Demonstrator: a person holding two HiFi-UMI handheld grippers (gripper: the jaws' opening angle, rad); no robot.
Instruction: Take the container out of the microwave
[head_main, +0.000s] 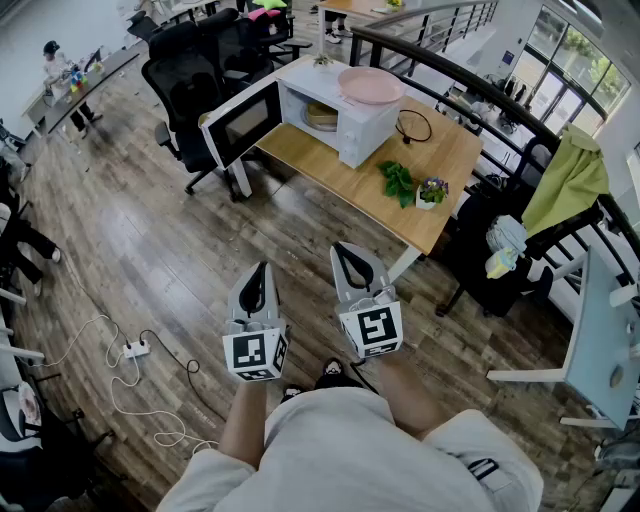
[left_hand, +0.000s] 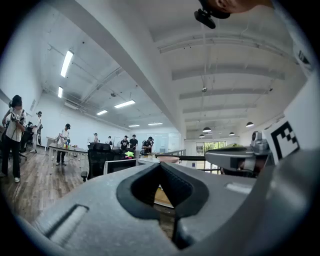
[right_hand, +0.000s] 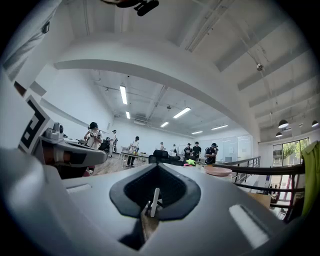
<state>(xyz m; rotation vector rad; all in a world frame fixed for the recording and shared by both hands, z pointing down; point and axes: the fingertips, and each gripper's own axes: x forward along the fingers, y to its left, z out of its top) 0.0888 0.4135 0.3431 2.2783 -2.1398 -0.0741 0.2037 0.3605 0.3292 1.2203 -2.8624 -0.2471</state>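
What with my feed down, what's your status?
Left gripper, right gripper shut, empty, away from wooden table. Round tan container inside open white microwave. Nothing blocks its opening.

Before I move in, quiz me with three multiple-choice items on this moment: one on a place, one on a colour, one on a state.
1. Where does the pink dish sit?
A. on top of the microwave
B. on the floor
C. on an office chair

2. What colour is the microwave's casing?
A. black
B. white
C. red

3. How does the microwave door stand?
A. shut
B. swung open
C. taken off

Answers:
1 A: in the head view the dish rests on the microwave's top.
2 B: the casing's top and side are white.
3 B: the door hangs out to the side and the container shows inside.
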